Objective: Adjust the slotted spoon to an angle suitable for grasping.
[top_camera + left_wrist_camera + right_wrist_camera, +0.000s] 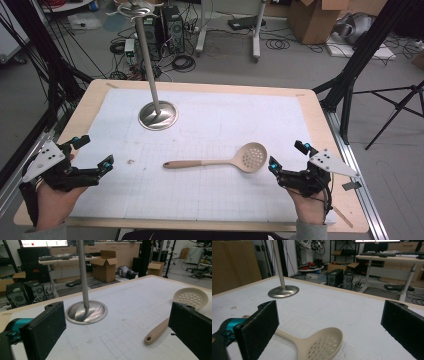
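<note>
Lying flat near the middle of the gridded mat (pixel 210 200), the beige slotted spoon (pixel 220 161), handle trailing toward the left and perforated bowl (pixel 325 345) turned toward the right gripper (pixel 288 157), probably set there so that either hand can reach it. Resting low on the near right part of the table (pixel 320 135), that gripper, jaws spread wide and gripping nothing, pads aimed at the spoon's bowl just beside them but apart from it; likely being lined up for a pick at the bowl end. Sitting at the near left edge, the left gripper (pixel 95 152), likewise released, jaws standing wide with nothing between them, well apart from the handle tip (pixel 150 338) and its hanging hole. Standing upright at the far left of the mat, a metal stand (pixel 157 115) on a round dished base, most likely a rack meant for hanging the utensil, judging by the hole in the handle.

Being cut off by the upper frame edge in both gripper views, the top of the pole (pixel 83 277), so hooks not readable there; in the high view, only a blurred metal fitting (pixel 136 8) at the top, shape hard to make out. Hiding behind the right-hand jaw in the left gripper view, the join of handle and bowl. Showing faintly, a small dark speck (pixel 131 162) on the mat, too small to identify
</note>
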The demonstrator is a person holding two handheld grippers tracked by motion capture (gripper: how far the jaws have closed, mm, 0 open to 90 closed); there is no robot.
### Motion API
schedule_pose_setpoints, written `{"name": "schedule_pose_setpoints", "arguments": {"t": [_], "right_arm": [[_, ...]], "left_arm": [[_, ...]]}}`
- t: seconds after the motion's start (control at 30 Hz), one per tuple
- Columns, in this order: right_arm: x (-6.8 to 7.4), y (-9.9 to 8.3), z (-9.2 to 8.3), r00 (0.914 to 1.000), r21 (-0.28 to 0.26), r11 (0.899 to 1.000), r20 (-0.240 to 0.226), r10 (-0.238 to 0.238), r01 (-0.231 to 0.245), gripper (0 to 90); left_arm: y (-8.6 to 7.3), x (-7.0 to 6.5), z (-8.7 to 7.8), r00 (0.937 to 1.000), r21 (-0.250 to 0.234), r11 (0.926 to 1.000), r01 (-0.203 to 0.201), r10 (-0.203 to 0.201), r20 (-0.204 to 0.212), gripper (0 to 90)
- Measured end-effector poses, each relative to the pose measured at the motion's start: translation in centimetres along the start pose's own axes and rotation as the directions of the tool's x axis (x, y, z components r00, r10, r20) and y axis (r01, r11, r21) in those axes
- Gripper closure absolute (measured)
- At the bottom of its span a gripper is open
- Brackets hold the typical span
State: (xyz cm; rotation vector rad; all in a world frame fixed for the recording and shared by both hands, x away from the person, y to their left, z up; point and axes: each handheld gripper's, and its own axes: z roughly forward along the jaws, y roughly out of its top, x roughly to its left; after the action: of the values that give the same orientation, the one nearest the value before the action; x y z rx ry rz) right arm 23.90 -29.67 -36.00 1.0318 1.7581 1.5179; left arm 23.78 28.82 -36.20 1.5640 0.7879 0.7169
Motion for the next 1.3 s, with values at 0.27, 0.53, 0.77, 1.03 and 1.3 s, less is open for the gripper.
{"name": "schedule_pose_setpoints", "arguments": {"t": [0.27, 0.53, 0.77, 1.03, 1.3], "right_arm": [[0.1, -0.1, -0.2, 0.9997, -0.015, 1.000, -0.019, 0.015, -0.015, 0.5], [0.7, 0.0, 0.1, 0.9946, 0.005, 1.000, -0.104, -0.006, 0.007, 23.9], [1.5, 0.0, 1.3, 0.9890, 0.041, 0.999, -0.146, -0.026, 0.032, 46.1], [3.5, 0.1, 3.3, 0.9787, 0.104, 0.990, -0.193, -0.071, 0.092, 79.9], [5.3, -0.4, 5.6, 0.9633, 0.174, 0.966, -0.224, -0.148, 0.189, 89.6]], "left_arm": [[-0.3, -0.4, 0.4, 1.0000, 0.019, 0.9998, -0.001, 0.001, 0.007, 1.7], [-0.3, -0.6, 0.6, 0.9995, 0.010, 0.9999, -0.011, 0.011, 0.030, 1.7], [-0.7, -0.4, 0.4, 0.9997, 0.024, 0.9997, -0.002, 0.002, 0.026, 1.8], [-0.9, -0.2, 0.2, 0.9998, 0.031, 0.9995, 0.008, -0.009, 0.019, 1.8], [-1.0, -0.1, 0.2, 0.9997, 0.044, 0.9990, 0.007, -0.008, 0.022, 1.8]]}}
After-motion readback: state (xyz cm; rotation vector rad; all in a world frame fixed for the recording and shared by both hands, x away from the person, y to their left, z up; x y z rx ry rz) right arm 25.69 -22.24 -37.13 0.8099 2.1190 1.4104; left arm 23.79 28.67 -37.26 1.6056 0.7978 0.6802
